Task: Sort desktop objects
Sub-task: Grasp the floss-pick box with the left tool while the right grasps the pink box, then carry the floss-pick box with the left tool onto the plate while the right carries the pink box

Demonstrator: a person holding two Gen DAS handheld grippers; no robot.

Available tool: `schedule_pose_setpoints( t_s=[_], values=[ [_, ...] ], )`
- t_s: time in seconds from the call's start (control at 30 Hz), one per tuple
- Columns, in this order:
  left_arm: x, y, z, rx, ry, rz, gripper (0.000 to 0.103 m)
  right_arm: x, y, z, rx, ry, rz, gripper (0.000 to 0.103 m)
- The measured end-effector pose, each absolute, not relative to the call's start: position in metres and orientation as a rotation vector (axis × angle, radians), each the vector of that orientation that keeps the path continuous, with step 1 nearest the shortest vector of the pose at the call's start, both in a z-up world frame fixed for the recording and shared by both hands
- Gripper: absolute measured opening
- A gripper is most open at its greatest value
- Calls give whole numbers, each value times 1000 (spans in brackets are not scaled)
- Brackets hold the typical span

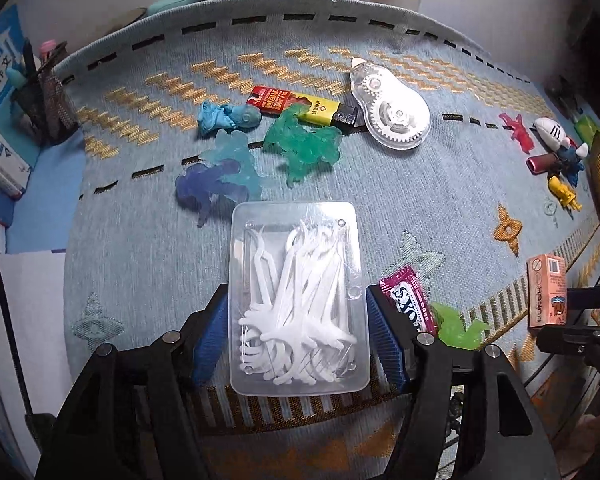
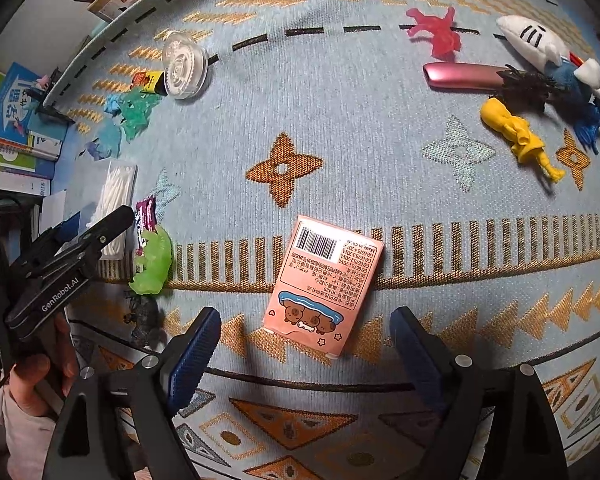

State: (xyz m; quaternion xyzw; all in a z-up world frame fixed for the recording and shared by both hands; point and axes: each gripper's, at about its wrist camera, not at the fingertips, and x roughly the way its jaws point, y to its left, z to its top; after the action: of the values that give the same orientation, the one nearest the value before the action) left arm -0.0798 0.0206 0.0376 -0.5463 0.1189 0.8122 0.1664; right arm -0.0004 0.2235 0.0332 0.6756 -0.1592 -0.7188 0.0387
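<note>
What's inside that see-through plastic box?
The clear box holds a heap of white floss picks, seen through its lid. How many, and anything buried beneath the heap, cannot be seen.

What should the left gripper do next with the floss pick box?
Probably close the left gripper a little: the clear floss pick box sits squarely between its blue pads, which flank its sides without clearly pressing. Then lift.

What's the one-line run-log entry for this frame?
left gripper: straddling floss pick box, grip unclear | right gripper: open over pink box, no contact | sorting: ongoing
</note>
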Motion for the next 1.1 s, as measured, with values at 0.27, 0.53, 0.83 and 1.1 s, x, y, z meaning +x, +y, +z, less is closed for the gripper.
schedule_pose_setpoints(
  t_s=[0.27,0.53,0.83,1.1],
  values=[
    [-77,11,44,-1535,276,2386,55,-3,240,38,2071,-524,-2292,86],
    [-79,-19,60,-1576,14,2381,55,-7,208,35,2048,-151,-2356,77],
    [-70,-20,74,-1556,-17,2406,55,1,191,46,1916,73,-2372,41],
    [-57,15,100,-1497,5,2399,55,13,250,87,1731,-374,-2353,41]
  ],
)
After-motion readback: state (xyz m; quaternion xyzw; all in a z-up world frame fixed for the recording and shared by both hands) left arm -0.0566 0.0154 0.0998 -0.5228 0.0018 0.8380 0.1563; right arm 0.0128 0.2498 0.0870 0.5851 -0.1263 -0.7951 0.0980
